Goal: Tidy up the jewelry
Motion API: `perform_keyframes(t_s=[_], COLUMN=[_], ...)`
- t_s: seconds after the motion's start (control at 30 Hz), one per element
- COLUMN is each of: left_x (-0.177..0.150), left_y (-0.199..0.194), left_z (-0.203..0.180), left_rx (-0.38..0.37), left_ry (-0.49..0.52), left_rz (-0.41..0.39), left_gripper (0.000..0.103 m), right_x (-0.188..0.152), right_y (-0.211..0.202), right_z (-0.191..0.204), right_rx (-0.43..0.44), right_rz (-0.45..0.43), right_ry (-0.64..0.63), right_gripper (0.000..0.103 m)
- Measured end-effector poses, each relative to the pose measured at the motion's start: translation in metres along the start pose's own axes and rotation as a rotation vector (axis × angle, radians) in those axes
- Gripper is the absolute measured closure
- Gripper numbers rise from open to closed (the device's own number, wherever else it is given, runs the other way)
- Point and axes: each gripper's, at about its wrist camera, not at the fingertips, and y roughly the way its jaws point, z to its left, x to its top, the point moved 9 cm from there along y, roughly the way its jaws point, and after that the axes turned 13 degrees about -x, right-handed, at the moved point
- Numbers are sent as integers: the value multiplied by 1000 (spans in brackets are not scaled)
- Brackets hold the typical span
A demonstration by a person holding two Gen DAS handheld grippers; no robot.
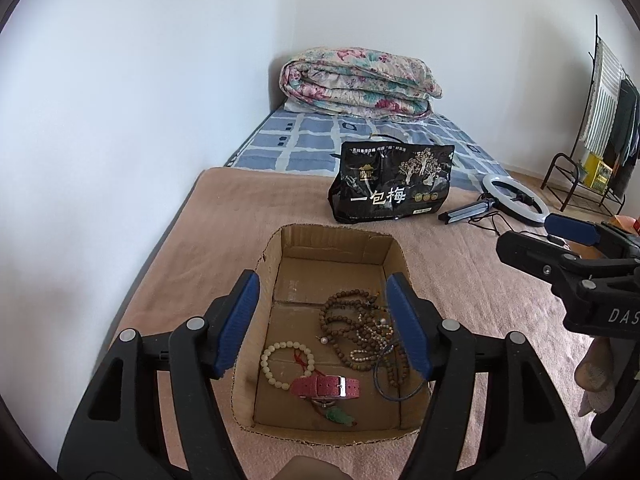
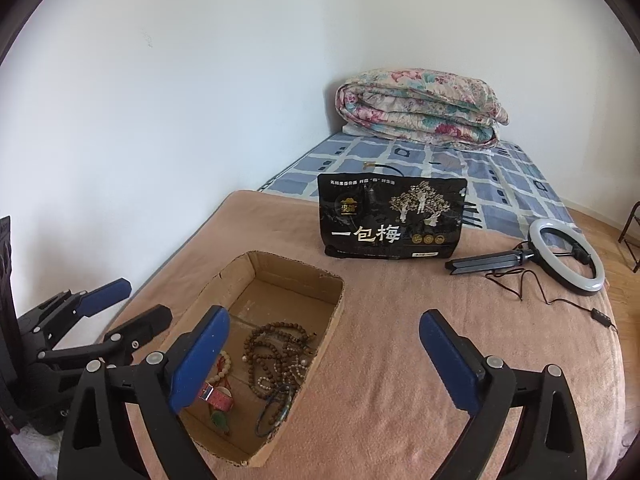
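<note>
Hovering over the bed (image 1: 460,280), left tool (image 1: 322,326) spread wide above the cardboard box (image 1: 394,254), gripping nothing. Hanging beside the box, right tool (image 2: 324,360) gaping too. Lying inside: tangled brown beads (image 1: 352,328), red strap (image 1: 324,386), pale bracelet (image 1: 286,364).

The right gripper (image 2: 324,356) hangs with jaws spread wide over the blanket (image 2: 400,380). Under its left finger sits the box (image 2: 320,320) holding beads (image 2: 272,348). The left gripper (image 2: 132,304) is left of it. Ahead stands a bag (image 2: 392,220), a ring light (image 2: 568,256) to the right.
</note>
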Motion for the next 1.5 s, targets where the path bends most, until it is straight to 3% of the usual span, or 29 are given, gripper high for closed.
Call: perform_keyframes(t_s=[0.07, 0.17, 0.53, 0.67, 0.73, 0.9, 1.5], left_x=[3, 5, -13, -20, -22, -30, -48], left_y=[-15, -37, -88, -104, -110, -116, -109], left_z=[-7, -17, -55, -65, -67, -72, -86], left_rx=[7, 20, 2, -4, 4, 53, 31], left_ry=[27, 49, 54, 40, 42, 83, 88], left_rz=[-14, -32, -41, -68, -84, -96, -59], left_gripper=[33, 21, 18, 7, 2, 2, 1], right_x=[0, -2, -38, -51, -55, -66, -90], right_y=[-15, -38, -98, -109, -112, -111, -102], right_z=[-10, -26, -69, -74, -75, -77, -72], right_rx=[-4, -25, -92, -110, -104, -63, -29], right_rz=[-11, -34, -73, -98, -107, -99, -55], right_ry=[0, -1, -11, -38, -33, 16, 4], right_gripper=[4, 1, 0, 0, 0, 0, 0])
